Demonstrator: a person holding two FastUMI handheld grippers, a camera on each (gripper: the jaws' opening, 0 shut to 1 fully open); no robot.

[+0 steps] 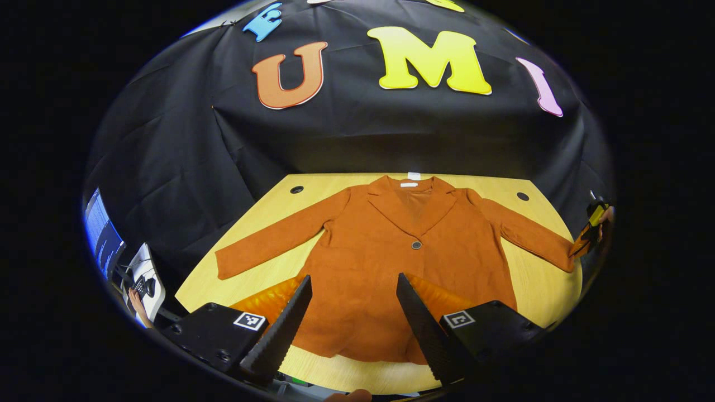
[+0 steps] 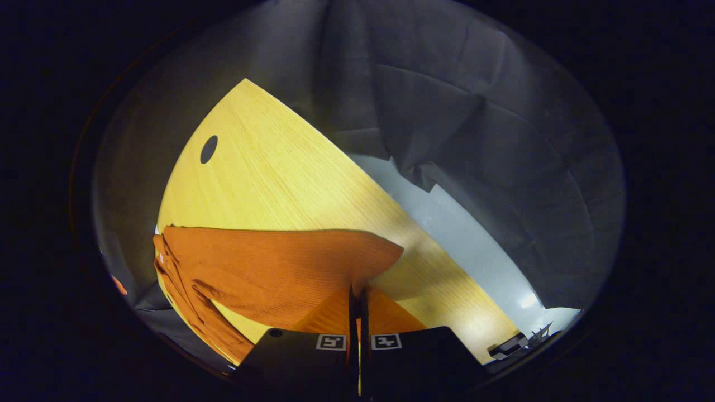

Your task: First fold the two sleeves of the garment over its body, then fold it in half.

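Jaws of my left gripper (image 1: 353, 312) stand wide apart, holding nothing, hovering over the near hem of the rust-orange jacket (image 1: 385, 262). Jaws of my right gripper (image 2: 358, 301) are closed together; orange cloth sits right at their tips, seemingly the right sleeve's cuff (image 2: 366, 254), pinched. In the left gripper view that gripper (image 1: 587, 233) shows at the far right, just at the cuff end.

Jacket lies face up on the wooden surface (image 1: 262, 273), collar at the far side, hem near, single button (image 1: 416, 245) fastened mid-front. Left sleeve (image 1: 273, 240) is spread flat out to the left, clear of the body. Right sleeve (image 1: 530, 234) is spread to the right; in the right gripper view its end appears raised a little off the surface.

Handling judgement: soft, ribbed knit-like fabric, light, limp, no stiffness; it will drape and trail from any held point. Not slippery on wood, probably, so dragging may bunch the body.

Grip points: cuffs for the sleeves. For the halving, the two hem corners or the shoulders look best, one per gripper.
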